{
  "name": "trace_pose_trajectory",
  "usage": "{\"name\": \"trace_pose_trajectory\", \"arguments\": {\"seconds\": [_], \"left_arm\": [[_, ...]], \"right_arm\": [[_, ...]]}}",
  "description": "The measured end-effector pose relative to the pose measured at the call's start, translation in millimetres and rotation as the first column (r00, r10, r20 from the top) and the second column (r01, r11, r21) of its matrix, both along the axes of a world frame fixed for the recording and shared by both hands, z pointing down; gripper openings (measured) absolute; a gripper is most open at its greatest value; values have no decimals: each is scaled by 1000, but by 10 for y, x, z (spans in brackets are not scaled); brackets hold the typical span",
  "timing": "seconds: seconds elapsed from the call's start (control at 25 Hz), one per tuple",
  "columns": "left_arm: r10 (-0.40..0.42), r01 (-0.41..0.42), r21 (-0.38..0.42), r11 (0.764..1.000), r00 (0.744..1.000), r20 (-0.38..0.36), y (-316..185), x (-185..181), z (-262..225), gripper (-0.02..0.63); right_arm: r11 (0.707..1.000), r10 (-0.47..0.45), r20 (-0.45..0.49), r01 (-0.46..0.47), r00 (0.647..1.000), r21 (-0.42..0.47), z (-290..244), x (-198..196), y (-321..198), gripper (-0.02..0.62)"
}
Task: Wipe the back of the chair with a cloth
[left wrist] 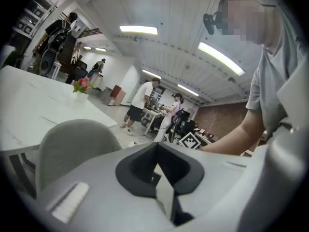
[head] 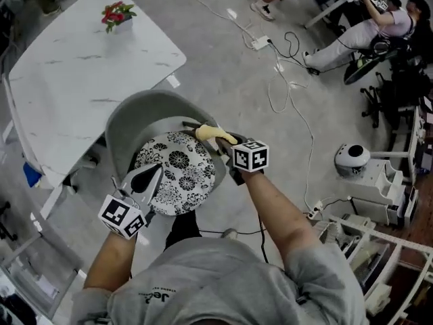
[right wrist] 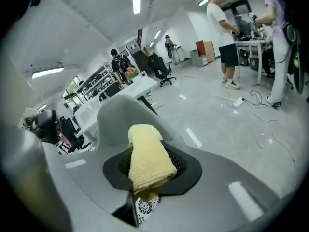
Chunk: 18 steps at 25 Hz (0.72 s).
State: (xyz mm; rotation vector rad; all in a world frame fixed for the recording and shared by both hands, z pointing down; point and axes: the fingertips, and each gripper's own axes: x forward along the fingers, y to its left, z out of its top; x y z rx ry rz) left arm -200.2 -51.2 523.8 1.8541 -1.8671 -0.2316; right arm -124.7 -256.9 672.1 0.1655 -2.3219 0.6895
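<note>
A grey shell chair (head: pixel 135 117) with a black-and-white patterned seat cushion (head: pixel 181 175) stands just in front of me. My right gripper (head: pixel 215 138) is shut on a folded yellow cloth (head: pixel 216 134) and hovers over the seat's right edge, near the inner side of the backrest. In the right gripper view the cloth (right wrist: pixel 147 161) fills the jaws, with the grey backrest (right wrist: pixel 123 111) right behind it. My left gripper (head: pixel 155 172) is shut with nothing in it, over the cushion's left front. The left gripper view shows the backrest (left wrist: pixel 72 144) to the left of those jaws (left wrist: pixel 157 170).
A white marble table (head: pixel 81 66) with a small flower pot (head: pixel 118 15) stands behind the chair. Cables and a power strip (head: pixel 260 42) lie on the floor to the right. Seated people (head: pixel 369 29), a round white device (head: pixel 352 158) and shelving crowd the right side.
</note>
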Motion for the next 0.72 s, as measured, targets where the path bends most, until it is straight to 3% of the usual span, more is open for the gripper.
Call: {"name": "trace_pose_trajectory", "arguments": {"seconds": [0.12,0.28,0.48,0.72], "left_arm": [[115,-116,39,993,993,19,-375,323,-265,37],[277,-282,84,956,959,60,-844,878,-670,37],[433,-444,120,888,894,114,-1183,1887,-1154,37],[577,-603,152,783,795,186,-1324,3470,-1732,38]], "right_arm": [[996,82,68,-85,994,41,-558,561,-296,71],[971,193,151,-211,969,112,-1272,1458,-547,71],[928,263,208,-306,942,213,-1976,2799,-519,71],[845,384,259,-451,886,288,-2630,4633,-189,71]]}}
